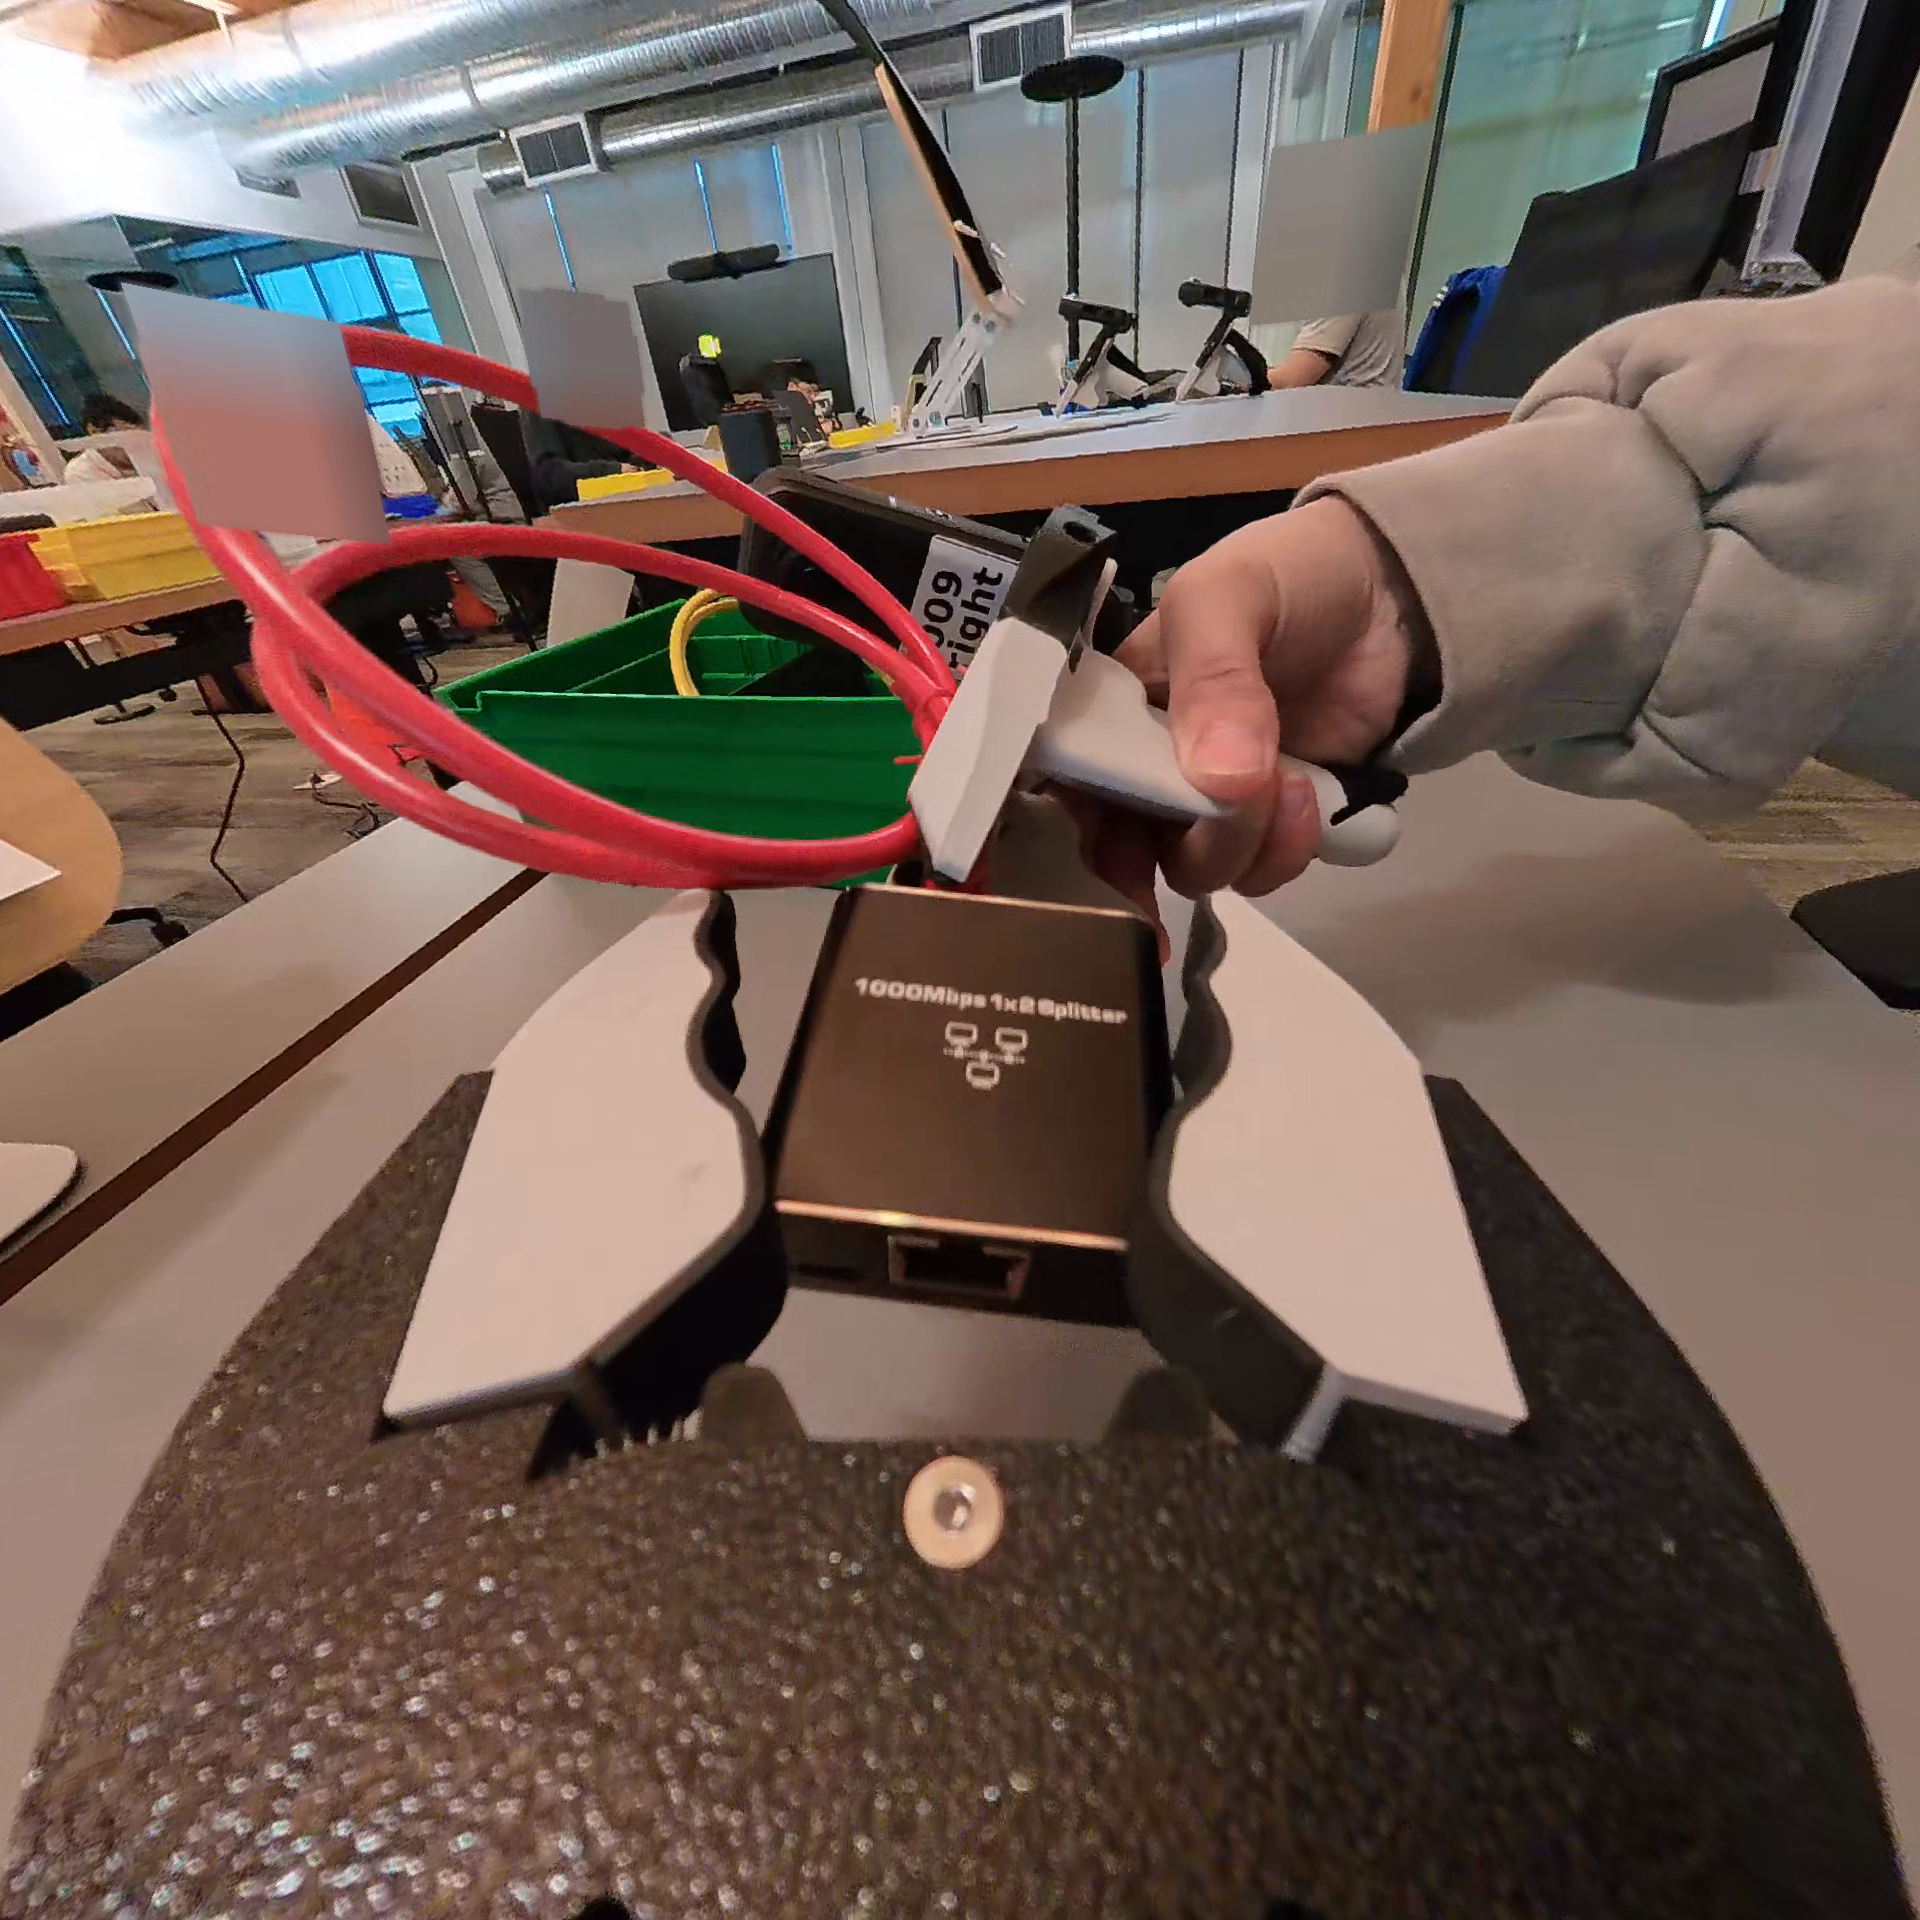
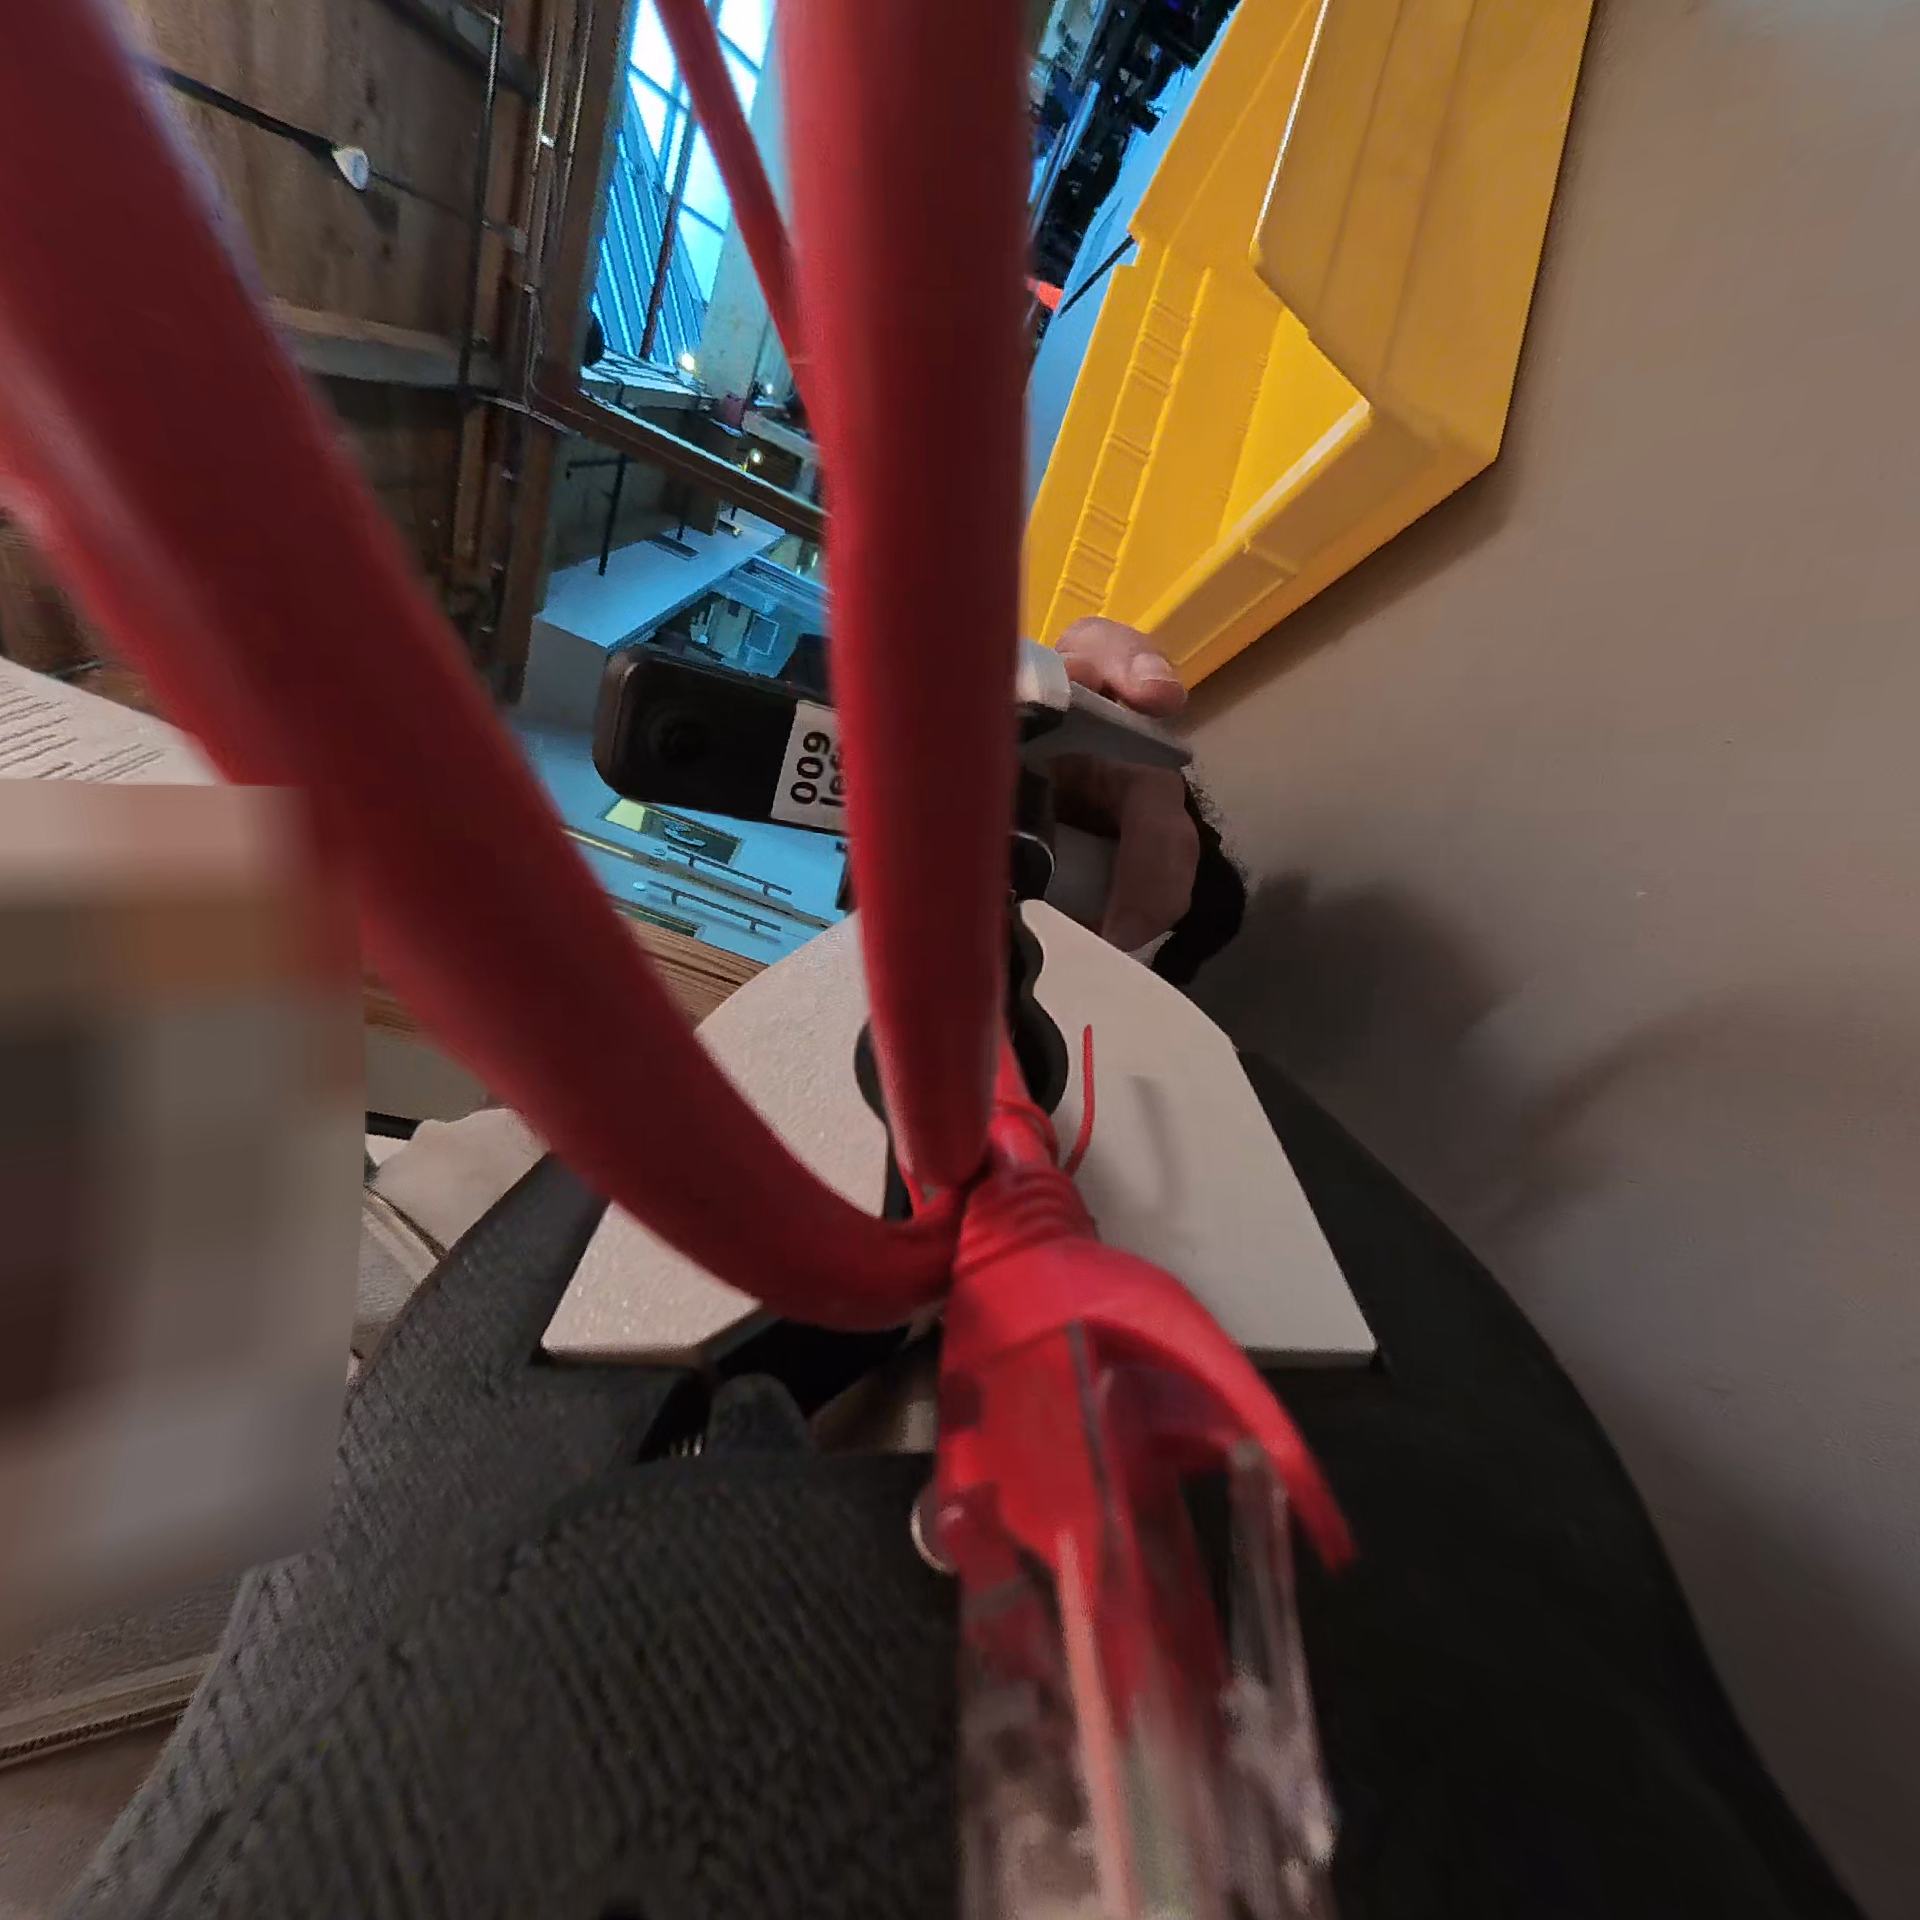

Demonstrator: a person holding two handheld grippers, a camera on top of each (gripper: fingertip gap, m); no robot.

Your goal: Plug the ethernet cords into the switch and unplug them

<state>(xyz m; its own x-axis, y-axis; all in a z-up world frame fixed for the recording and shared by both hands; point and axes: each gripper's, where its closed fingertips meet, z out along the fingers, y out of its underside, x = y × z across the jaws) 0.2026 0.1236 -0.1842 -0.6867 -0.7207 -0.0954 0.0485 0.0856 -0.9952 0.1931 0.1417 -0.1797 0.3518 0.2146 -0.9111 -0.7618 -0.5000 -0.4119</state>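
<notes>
Grey table [image 1: 1558,1039] carries a green bin [image 1: 665,727] at its far side, holding a yellow cable [image 1: 691,634]; a yellow bin [image 2: 1299,364] shows in the right wrist view, contents not visible. The left gripper [image 1: 961,1049] is clamped on the black switch [image 1: 966,1081], near port vacant. The right gripper [image 1: 961,842], at the switch's far end, pinches the looped red ethernet cord [image 1: 468,748] near its clear plug [image 2: 1132,1662]; whether any plug is seated cannot be told

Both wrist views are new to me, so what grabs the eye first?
In the left view, a black switch sits clamped between the left gripper fingers, red cable looping behind. In the right view, that cable's clear-tipped plug fills the foreground.
</notes>
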